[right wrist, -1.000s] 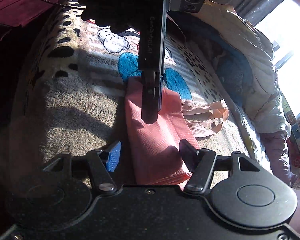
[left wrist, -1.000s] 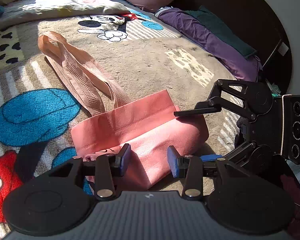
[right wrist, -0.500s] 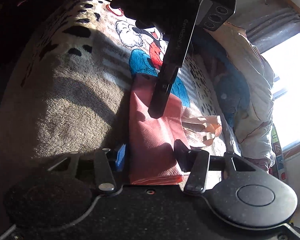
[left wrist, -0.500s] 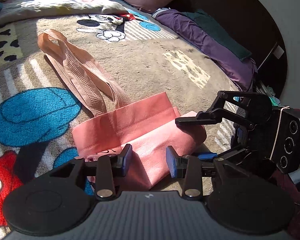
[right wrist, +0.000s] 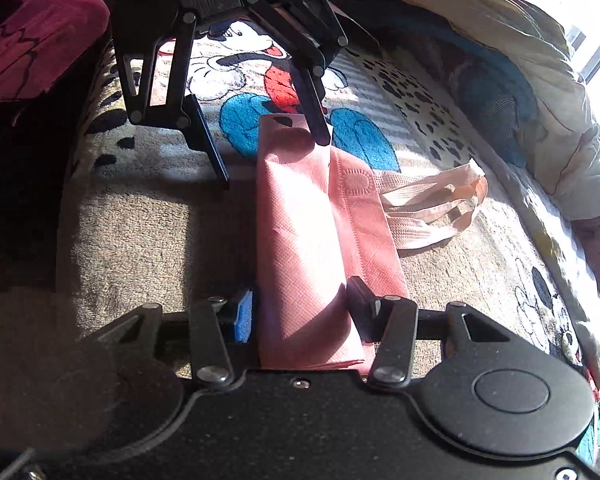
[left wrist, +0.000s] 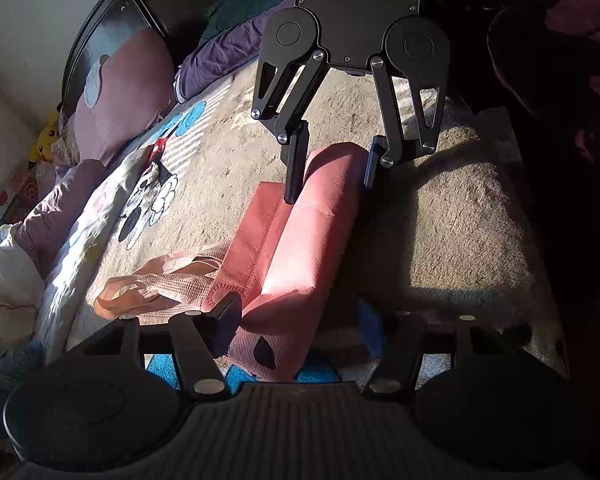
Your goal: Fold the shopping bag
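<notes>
A pink shopping bag (left wrist: 300, 240) lies on the blanket, folded into a long narrow strip, with its pale handles (left wrist: 156, 284) trailing to one side. It also shows in the right wrist view (right wrist: 304, 240), handles (right wrist: 432, 204) to the right. My left gripper (left wrist: 300, 326) is open and straddles one end of the strip. My right gripper (right wrist: 300, 312) is open and straddles the other end. Each gripper faces the other: the right one (left wrist: 332, 160) in the left wrist view, the left one (right wrist: 268, 144) in the right wrist view.
The bag rests on a cartoon-mouse blanket (right wrist: 260, 52) on a bed. Pillows (left wrist: 128, 92) and purple bedding (left wrist: 220, 52) lie at the head. A rumpled quilt (right wrist: 520, 60) runs along the window side. A dark red cloth (right wrist: 32, 40) sits at the near edge.
Both grippers have swung round to opposite ends of the bag and now face each other along it. Both jaws have opened a little wider. The bag lies more evenly folded.
</notes>
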Tool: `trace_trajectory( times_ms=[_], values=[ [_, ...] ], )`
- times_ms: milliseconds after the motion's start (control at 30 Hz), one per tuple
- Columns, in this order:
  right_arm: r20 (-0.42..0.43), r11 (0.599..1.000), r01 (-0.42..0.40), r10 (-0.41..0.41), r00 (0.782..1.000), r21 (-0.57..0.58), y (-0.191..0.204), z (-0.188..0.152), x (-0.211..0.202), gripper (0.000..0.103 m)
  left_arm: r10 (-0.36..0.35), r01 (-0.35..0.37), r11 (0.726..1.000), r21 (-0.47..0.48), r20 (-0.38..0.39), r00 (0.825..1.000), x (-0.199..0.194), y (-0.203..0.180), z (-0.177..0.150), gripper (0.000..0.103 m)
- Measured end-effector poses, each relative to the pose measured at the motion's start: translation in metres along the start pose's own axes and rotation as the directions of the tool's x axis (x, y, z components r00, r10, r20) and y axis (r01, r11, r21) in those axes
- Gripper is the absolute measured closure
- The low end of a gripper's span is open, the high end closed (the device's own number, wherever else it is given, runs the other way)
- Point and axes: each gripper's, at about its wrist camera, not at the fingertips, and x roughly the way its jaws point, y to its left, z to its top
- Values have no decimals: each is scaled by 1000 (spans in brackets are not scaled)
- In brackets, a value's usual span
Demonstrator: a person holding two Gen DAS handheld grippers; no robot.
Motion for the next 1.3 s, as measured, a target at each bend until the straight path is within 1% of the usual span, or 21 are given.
trace_trajectory(
  times_ms=[33, 133, 233, 300, 400, 433, 533, 600, 667, 767, 800, 833, 900, 933, 1000, 1067, 1100, 1133, 1167, 1233, 1300],
  values=[
    [2, 1000, -21, 21, 1000, 14, -5, 1, 1, 54, -39, 38, 998, -51, -6, 999, 1, 6, 0, 65],
    [33, 985, -101, 98, 995, 141, -24, 0, 3, 54, -155, 149, 967, -205, -13, 988, 4, 22, 0, 66],
    [124, 900, -253, 223, 967, 355, -42, -13, 1, 54, -269, 251, 901, -353, -1, 963, 8, 39, 1, 66],
    [202, 792, -380, 321, 925, 479, -46, -25, 0, 54, -344, 315, 839, -444, 17, 939, 10, 48, 0, 66],
    [339, 560, -520, 400, 851, 645, -51, -54, 8, 54, -456, 412, 725, -551, 64, 888, 13, 58, -7, 66],
    [376, 494, -540, 397, 837, 682, -51, -62, 9, 54, -484, 438, 675, -594, 91, 870, 18, 67, -11, 66],
    [451, 337, -554, 339, 826, 761, -47, -82, 11, 54, -525, 484, 554, -677, 166, 835, 34, 86, -27, 64],
    [478, 248, -547, 289, 830, 800, -47, -89, 14, 56, -529, 503, 468, -726, 225, 818, 44, 96, -41, 64],
    [490, 178, -533, 238, 839, 827, -46, -93, 16, 57, -497, 503, 431, -749, 269, 825, 45, 97, -50, 63],
    [500, 72, -517, 171, 849, 853, -46, -99, 19, 58, -398, 472, 439, -765, 306, 865, 39, 91, -57, 60],
    [501, 52, -514, 164, 850, 856, -46, -99, 20, 58, -360, 458, 454, -764, 314, 879, 36, 88, -58, 57],
    [500, 33, -511, 161, 851, 859, -47, -98, 21, 58, -310, 434, 499, -750, 314, 898, 31, 81, -56, 54],
    [490, 7, -499, 176, 854, 867, -50, -95, 23, 59, -219, 378, 566, -733, 309, 926, 22, 68, -54, 52],
    [483, 2, -493, 190, 854, 870, -52, -91, 24, 58, -162, 329, 600, -730, 292, 943, 16, 59, -51, 47],
    [470, -4, -481, 217, 856, 877, -58, -86, 26, 58, -18, 166, 713, -681, 219, 975, 1, 41, -36, 43],
    [462, -24, -471, 243, 853, 882, -64, -83, 28, 58, 125, -1, 788, -616, 158, 979, -13, 23, -19, 43],
    [462, -34, -470, 255, 850, 882, -66, -82, 30, 58, 198, -82, 816, -572, 144, 970, -21, 14, -10, 43],
    [458, -36, -466, 270, 847, 884, -69, -81, 32, 58, 268, -151, 842, -517, 160, 950, -28, 2, -2, 43],
    [452, -32, -462, 281, 847, 886, -71, -79, 33, 58, 307, -196, 864, -464, 178, 935, -32, -7, 6, 43],
    [434, -16, -450, 300, 849, 893, -75, -71, 33, 58, 232, -148, 918, -368, 196, 953, -25, -15, 13, 44],
    [424, -16, -441, 307, 852, 898, -78, -66, 36, 57, 211, -152, 944, -293, 180, 961, -11, -24, 15, 43]
  ],
)
